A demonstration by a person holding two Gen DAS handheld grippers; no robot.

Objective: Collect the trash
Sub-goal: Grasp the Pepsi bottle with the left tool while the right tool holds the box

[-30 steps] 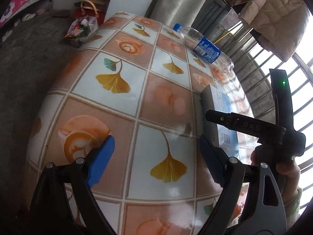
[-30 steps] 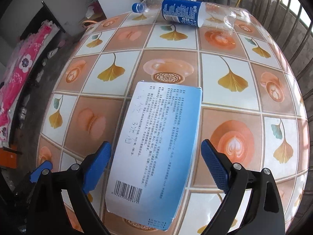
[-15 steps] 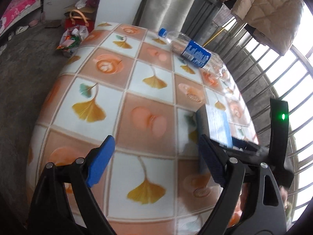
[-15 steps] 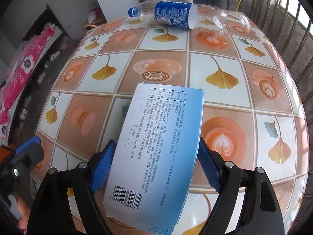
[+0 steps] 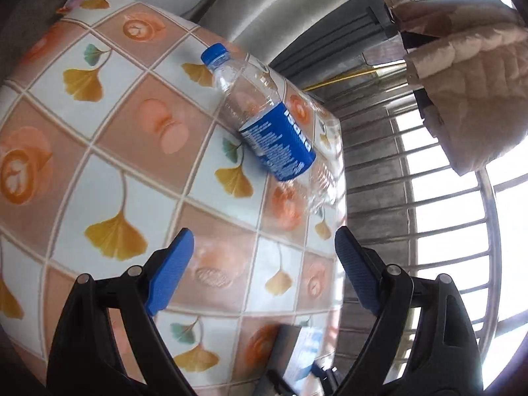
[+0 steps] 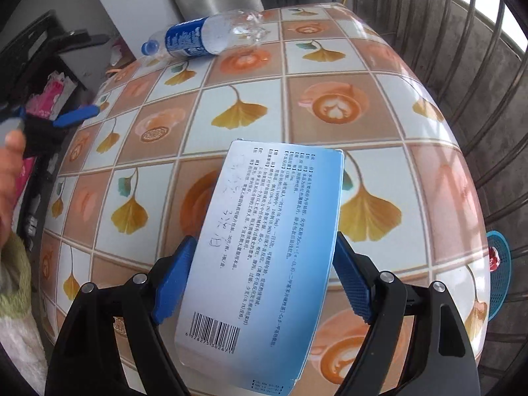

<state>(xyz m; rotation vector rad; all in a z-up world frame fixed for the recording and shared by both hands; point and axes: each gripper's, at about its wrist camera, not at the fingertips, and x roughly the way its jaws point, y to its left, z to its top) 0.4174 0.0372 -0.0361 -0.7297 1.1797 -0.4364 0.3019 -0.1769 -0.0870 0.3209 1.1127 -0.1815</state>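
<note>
Only the right view shows the right claw squeezing the box above the table, while the left claw gapes toward the bottle lying near the far edge.

Clear plastic bottle w/ blue label & cap, on its side near table's far edge. Blue-white printed box, barcode up, tilted.

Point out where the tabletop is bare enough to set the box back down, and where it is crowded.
Bare: the wide stretch of table between the plastic bottle at the far edge and the box held in the right gripper, plus the window side. Crowded: the far edge by the bottle, and the side where the open left gripper reaches in.
</note>
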